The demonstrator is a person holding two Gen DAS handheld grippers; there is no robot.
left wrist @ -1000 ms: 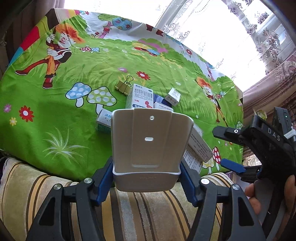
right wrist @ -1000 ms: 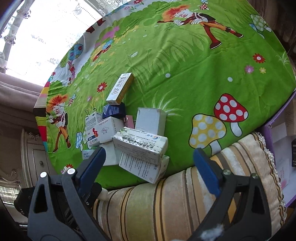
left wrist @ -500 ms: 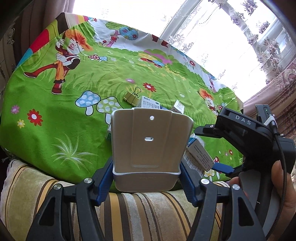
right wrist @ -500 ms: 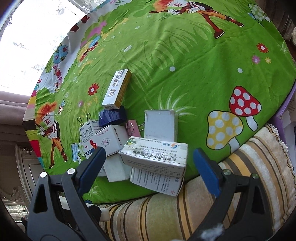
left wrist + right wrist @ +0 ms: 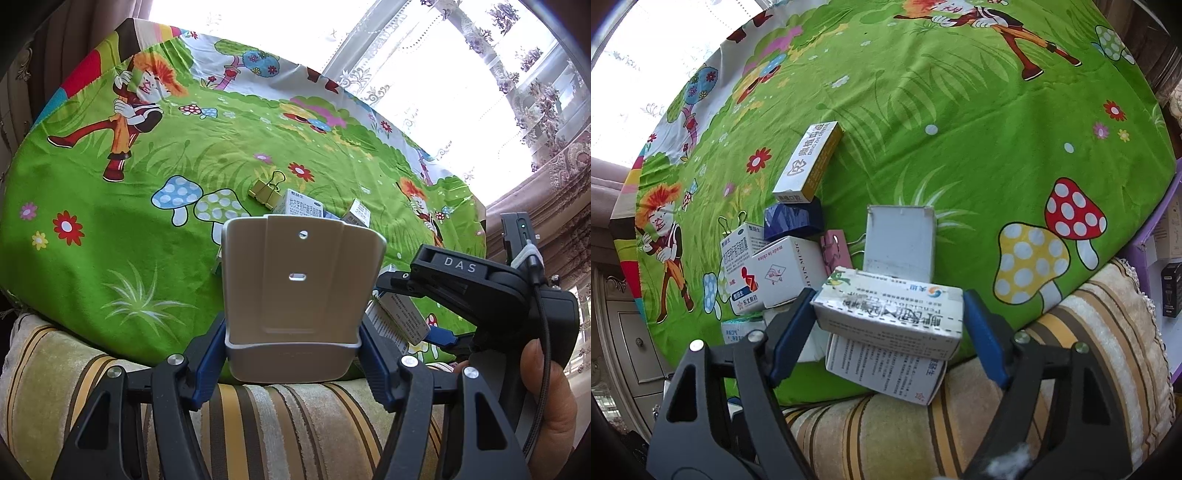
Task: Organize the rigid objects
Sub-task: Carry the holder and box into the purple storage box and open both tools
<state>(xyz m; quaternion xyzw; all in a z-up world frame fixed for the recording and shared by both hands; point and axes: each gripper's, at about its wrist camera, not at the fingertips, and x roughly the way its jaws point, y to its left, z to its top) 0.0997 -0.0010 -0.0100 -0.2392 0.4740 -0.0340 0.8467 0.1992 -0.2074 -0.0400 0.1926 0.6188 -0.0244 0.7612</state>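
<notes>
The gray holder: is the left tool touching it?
Touching. Left wrist view: the left tool has both blue pads pressed against the gray holder's sides.

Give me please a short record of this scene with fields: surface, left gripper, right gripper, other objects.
surface: green cartoon cloth over a striped cushion
left gripper: shut on a grey holder, held upright
right gripper: jaws have just been closing, pads at both ends of the top white box, which lies on another box
other objects: yellow-sided box, dark blue box, gold clip
</notes>
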